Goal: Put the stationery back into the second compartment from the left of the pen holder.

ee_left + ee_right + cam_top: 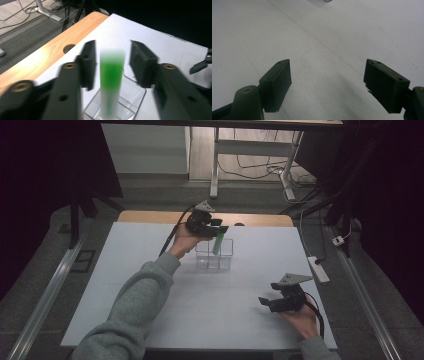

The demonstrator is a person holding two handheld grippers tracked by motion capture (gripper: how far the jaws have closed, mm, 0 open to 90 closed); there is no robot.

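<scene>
Green plastic tube [111, 82] standing tilted in clear plastic rack [214, 254] on white table [150, 270], left gripper [112, 62] jaws released either side, gaps visible, right gripper [328, 85] spread wide over bare tabletop.

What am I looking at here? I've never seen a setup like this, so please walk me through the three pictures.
A person sits at a white table and holds a hand-held gripper, a tool with two black jaws, in each hand. The high view looks down from above. The other two views come from cameras riding on the grippers.

The left gripper is at a clear plastic rack at the far side of the table. A green tube stands in that rack between the open jaws, with gaps on both sides, so it is not gripped.

The right gripper hovers open over bare table, holding nothing.
</scene>
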